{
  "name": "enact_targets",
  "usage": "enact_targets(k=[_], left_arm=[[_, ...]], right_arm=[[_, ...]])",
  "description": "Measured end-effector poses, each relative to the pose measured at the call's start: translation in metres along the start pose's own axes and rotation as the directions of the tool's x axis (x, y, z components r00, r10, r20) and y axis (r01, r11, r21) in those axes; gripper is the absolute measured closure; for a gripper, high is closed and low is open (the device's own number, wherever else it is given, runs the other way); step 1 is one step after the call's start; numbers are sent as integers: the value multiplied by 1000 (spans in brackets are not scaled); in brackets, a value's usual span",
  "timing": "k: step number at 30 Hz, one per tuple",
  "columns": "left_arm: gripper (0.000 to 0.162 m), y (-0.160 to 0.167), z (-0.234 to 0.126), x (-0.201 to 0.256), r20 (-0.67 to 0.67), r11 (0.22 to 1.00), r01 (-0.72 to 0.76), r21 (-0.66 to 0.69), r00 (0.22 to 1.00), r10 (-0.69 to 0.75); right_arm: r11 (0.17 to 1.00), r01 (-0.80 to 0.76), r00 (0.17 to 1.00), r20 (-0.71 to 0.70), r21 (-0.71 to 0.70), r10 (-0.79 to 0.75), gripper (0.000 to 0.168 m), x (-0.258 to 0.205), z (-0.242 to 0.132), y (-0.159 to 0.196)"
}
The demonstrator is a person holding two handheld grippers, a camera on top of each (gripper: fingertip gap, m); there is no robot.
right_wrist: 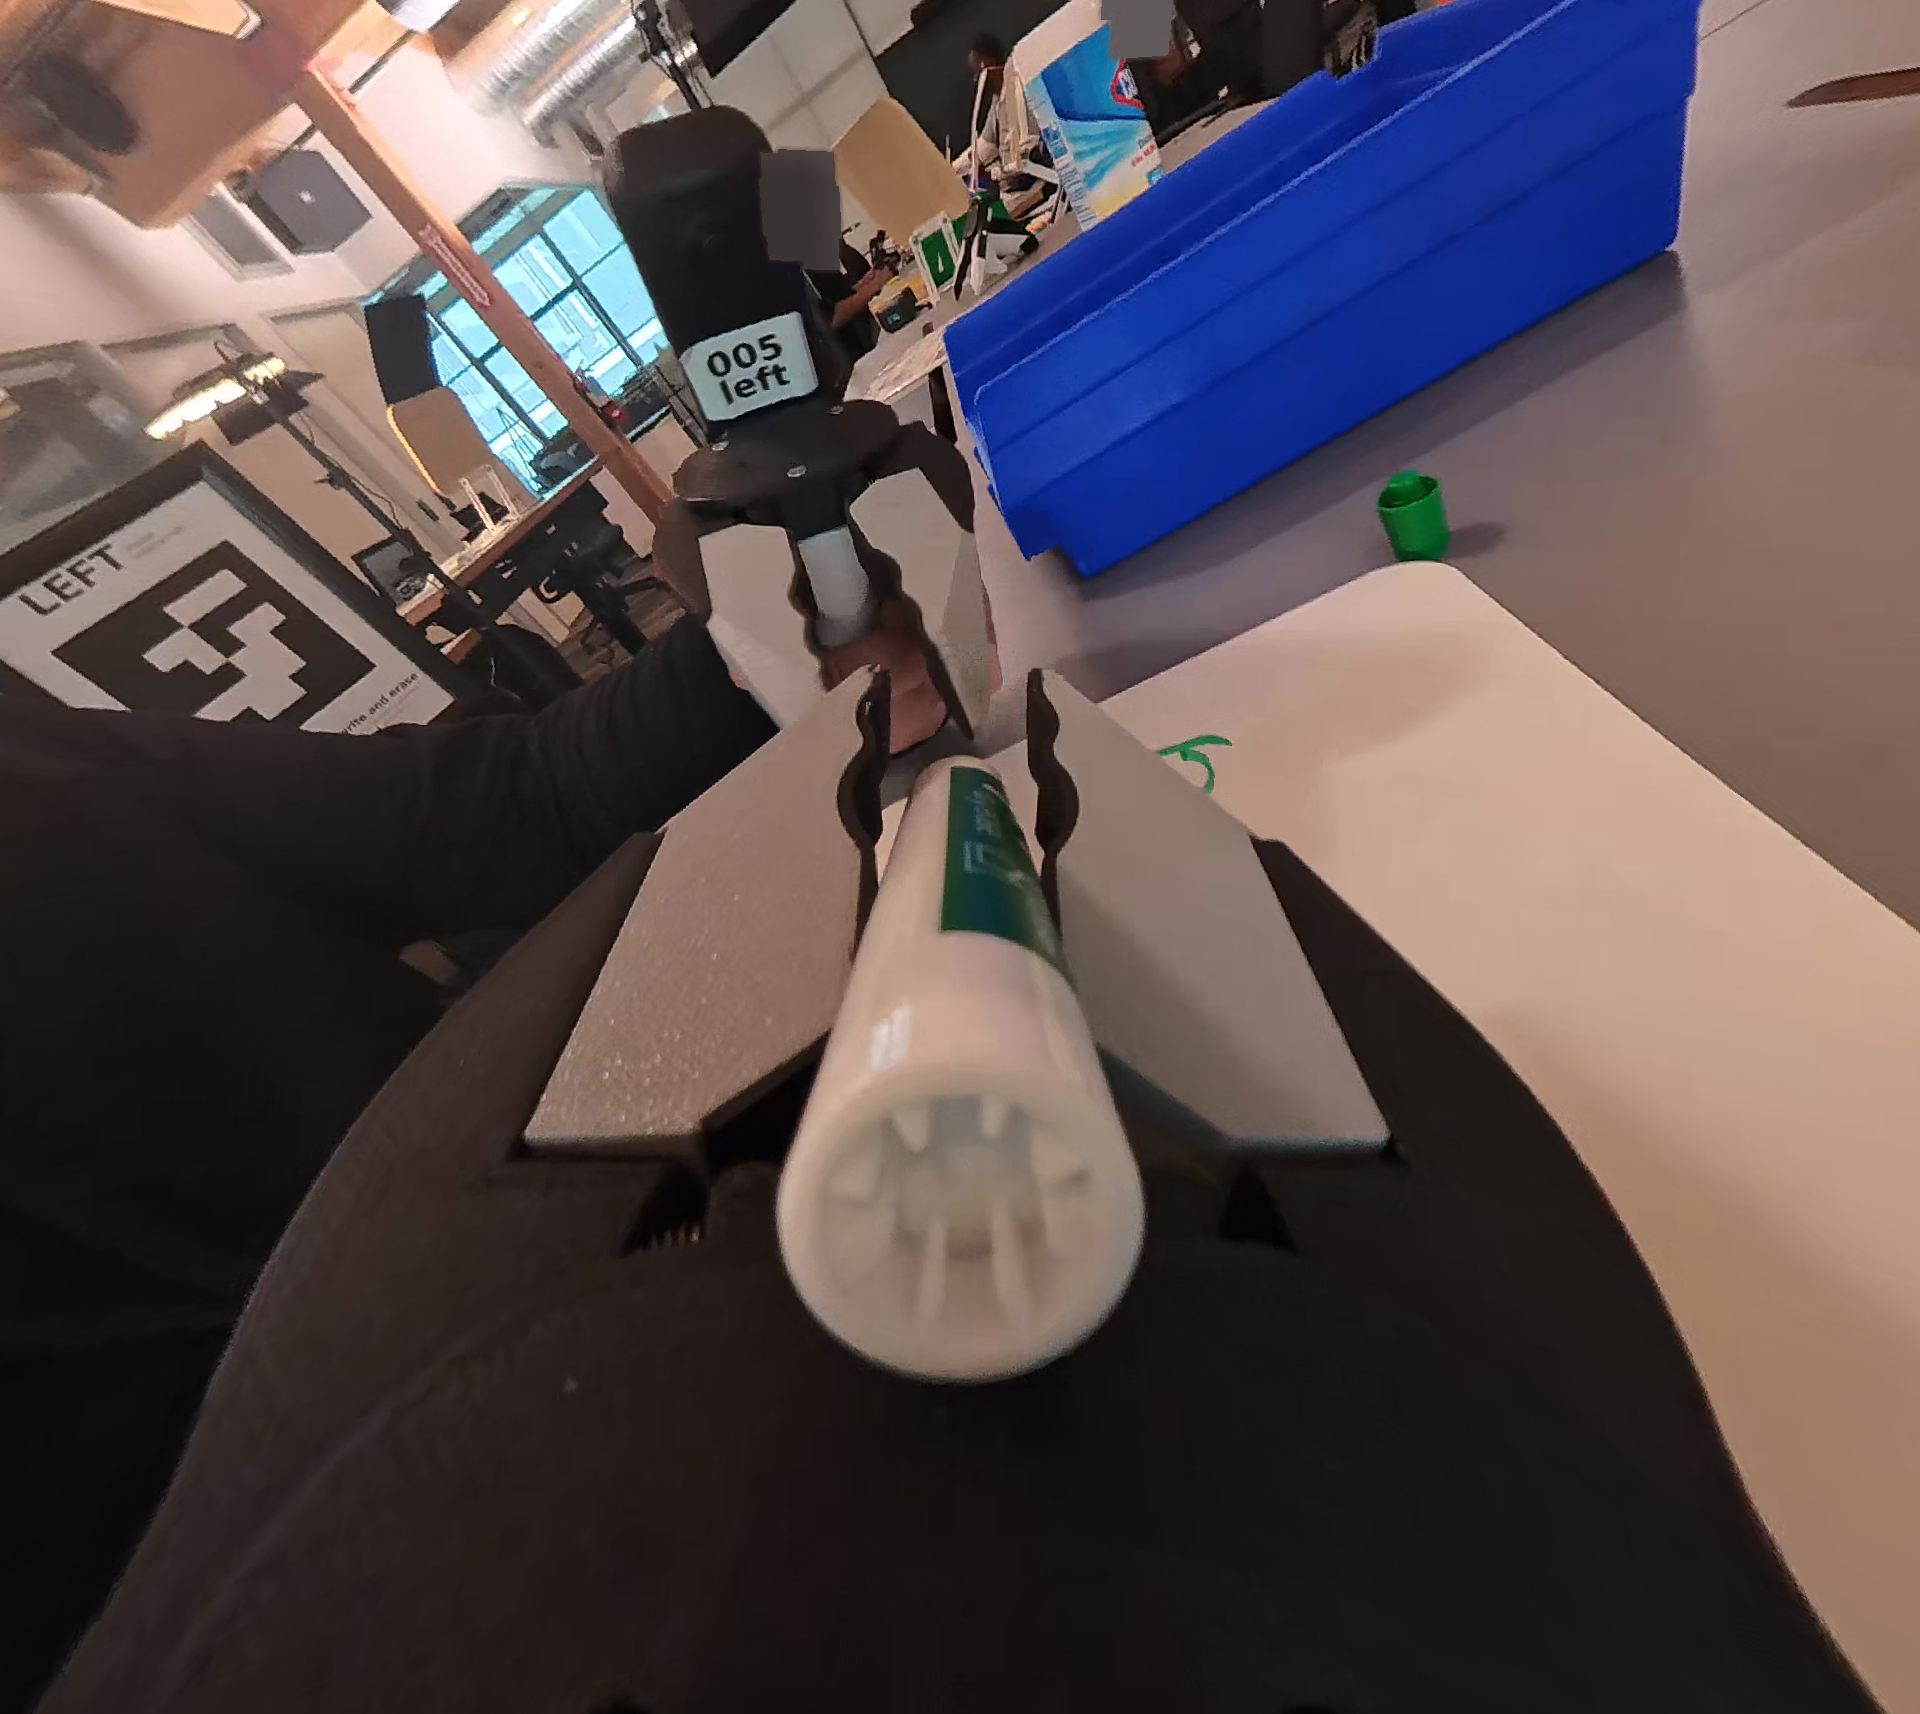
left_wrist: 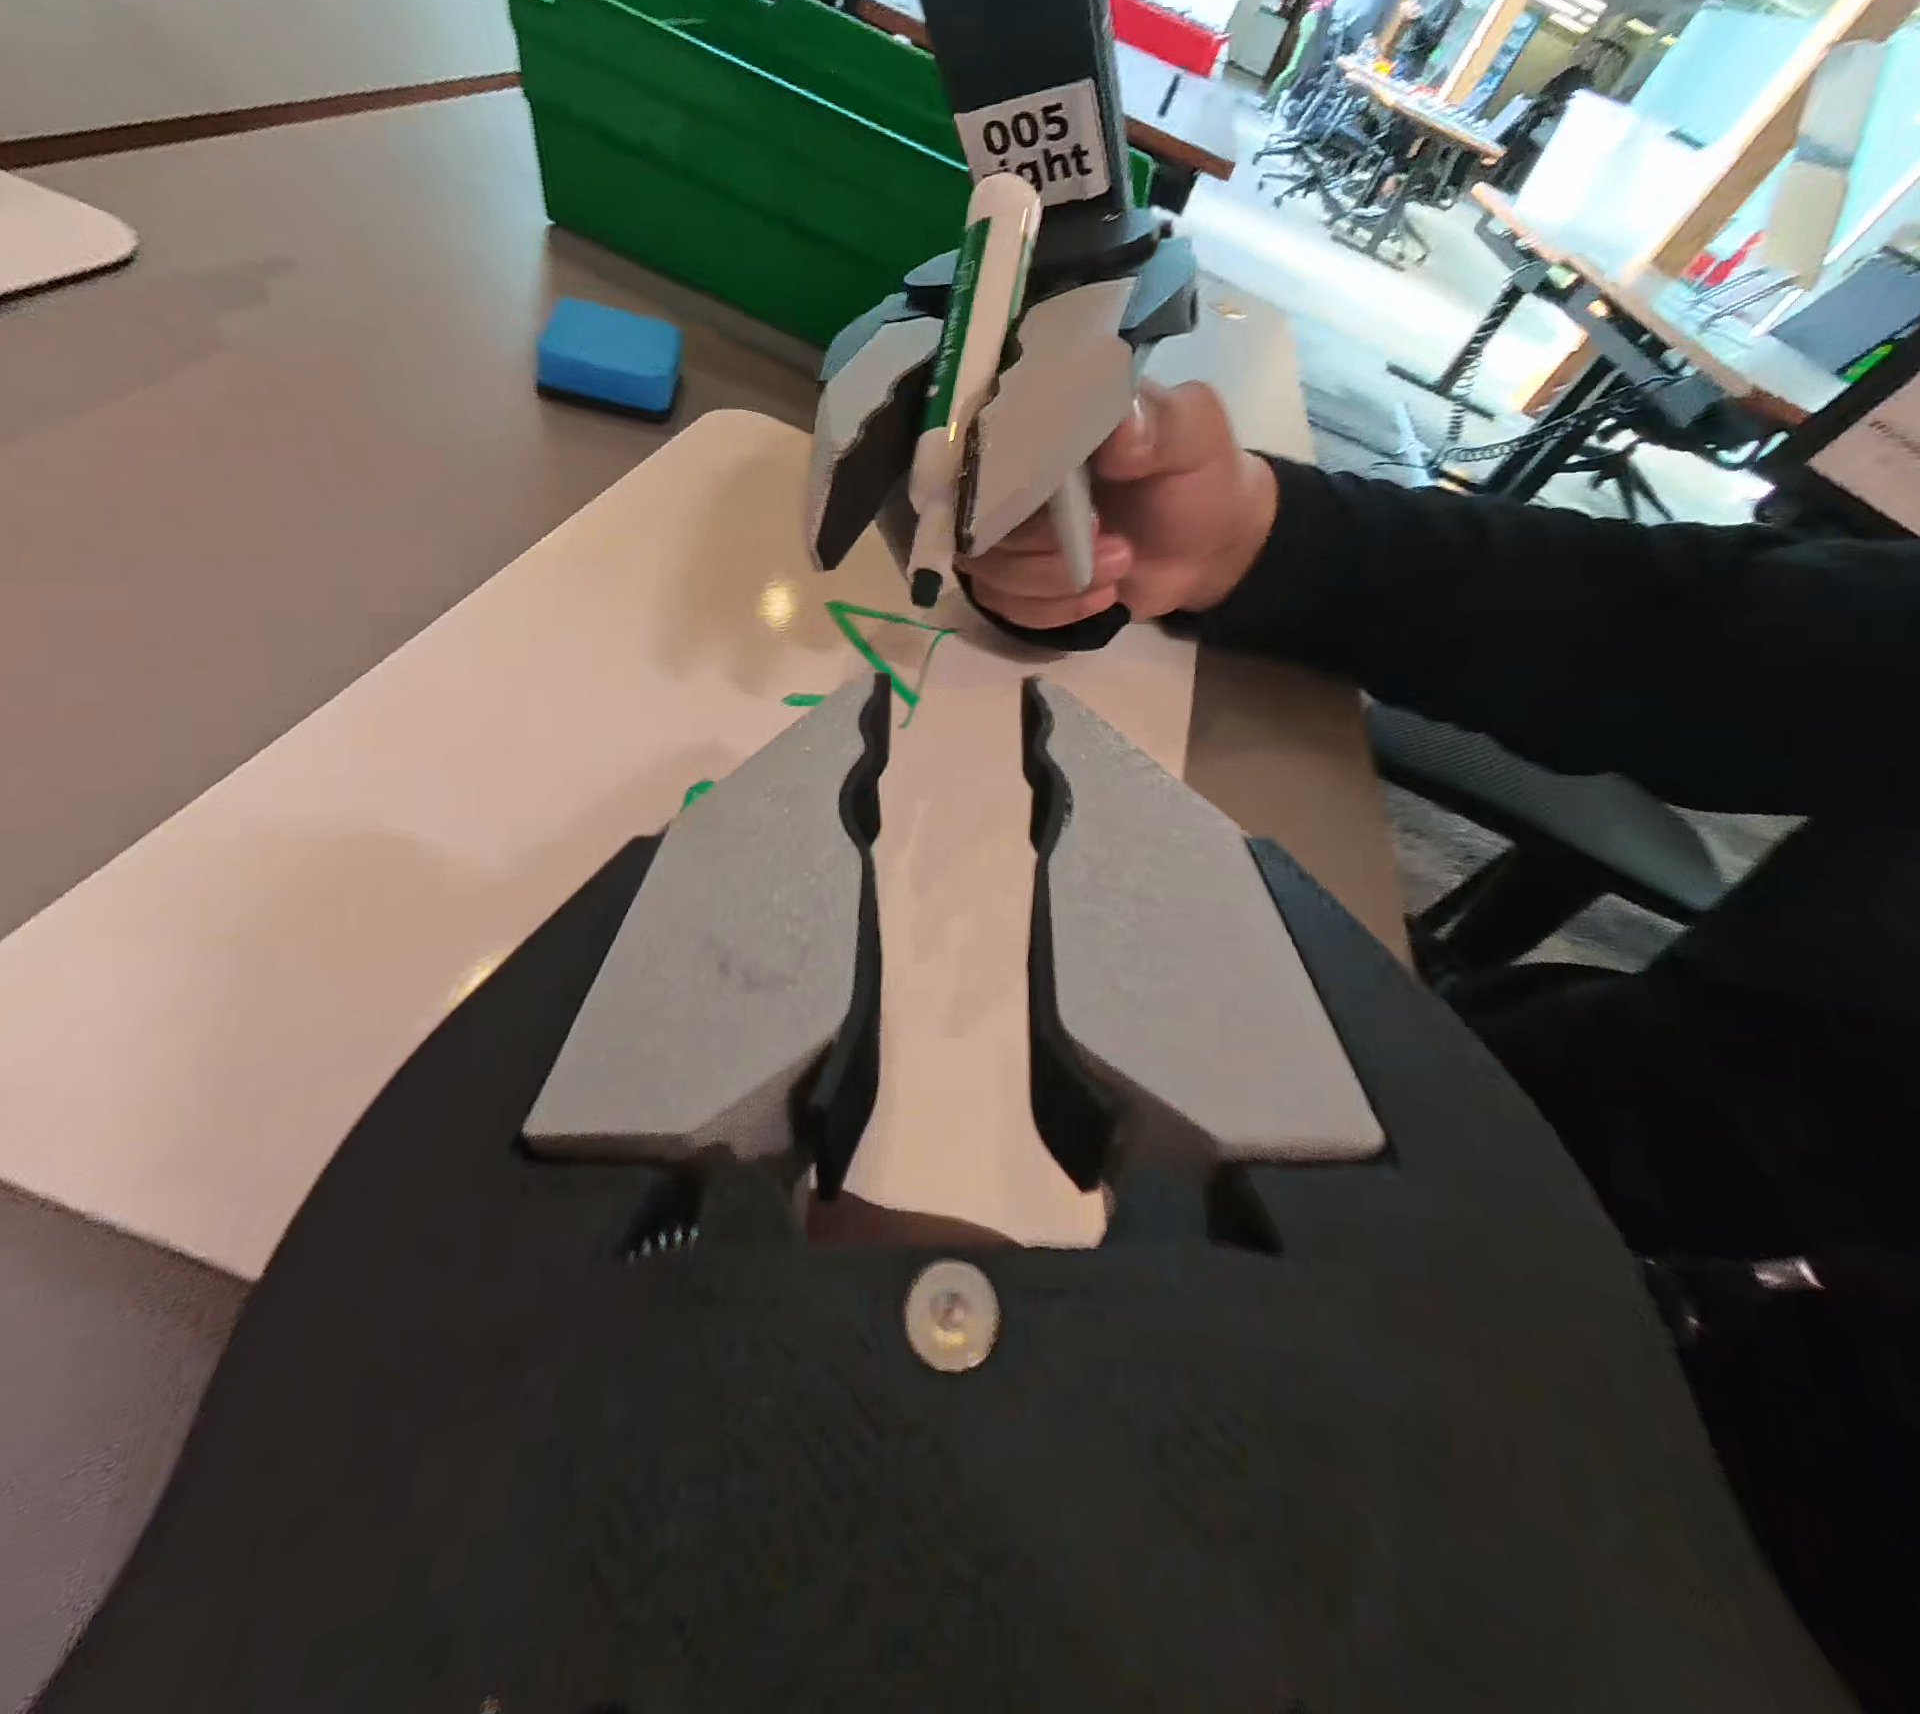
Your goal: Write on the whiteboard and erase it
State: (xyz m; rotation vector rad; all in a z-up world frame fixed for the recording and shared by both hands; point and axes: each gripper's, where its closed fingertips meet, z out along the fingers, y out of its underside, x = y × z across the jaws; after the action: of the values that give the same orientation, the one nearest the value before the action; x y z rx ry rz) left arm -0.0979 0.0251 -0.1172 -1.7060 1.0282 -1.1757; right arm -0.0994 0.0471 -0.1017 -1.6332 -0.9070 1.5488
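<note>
The marker [left_wrist: 961, 407] is clamped between the jaws of the right gripper [left_wrist: 914, 511], tip pointed down, just above the whiteboard [left_wrist: 436, 833]; whether the tip touches cannot be told. It is held steeply, probably so the felt meets the board squarely. Green marks [left_wrist: 894, 641] are already drawn beneath it, so writing is judged partly done.

The left gripper [left_wrist: 956, 708] is held parted with nothing between its jaws, low over the board's near side, likely kept free for the eraser [left_wrist: 608, 355]. The eraser is left on the table [left_wrist: 260, 469], off the board, beside the green bin [left_wrist: 717, 178], untouched. The marker's green cap [right_wrist: 1413, 513] is stood on the table near the blue bin [right_wrist: 1351, 293], out of the way. Erasing is not yet begun.
</note>
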Motion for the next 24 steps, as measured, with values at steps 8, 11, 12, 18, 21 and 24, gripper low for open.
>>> enact_targets(k=[8,11,12,18,21,24], left_arm=[[138,-2,2,7,-64,997,73,16,995,-72],[138,-1,3,11,-87,997,75,17,994,-73],[138,-1,4,12,-90,997,75,17,993,-73],[142,-1,6,16,-119,995,95,18,989,-92],[156,-1,6,15,-109,996,90,24,990,-87],[155,-1,7,15,-108,996,87,26,991,-84]], right_arm=[[998,58,996,68,25,-59,145,-22,10,-3],[998,63,994,92,28,-65,145,-28,12,-3],[998,60,993,100,25,-62,145,-29,13,-2],[997,82,992,92,-9,-81,144,-29,19,6],[996,88,992,93,-16,-87,144,-29,21,8],[995,95,992,88,-17,-93,144,-29,22,9]])
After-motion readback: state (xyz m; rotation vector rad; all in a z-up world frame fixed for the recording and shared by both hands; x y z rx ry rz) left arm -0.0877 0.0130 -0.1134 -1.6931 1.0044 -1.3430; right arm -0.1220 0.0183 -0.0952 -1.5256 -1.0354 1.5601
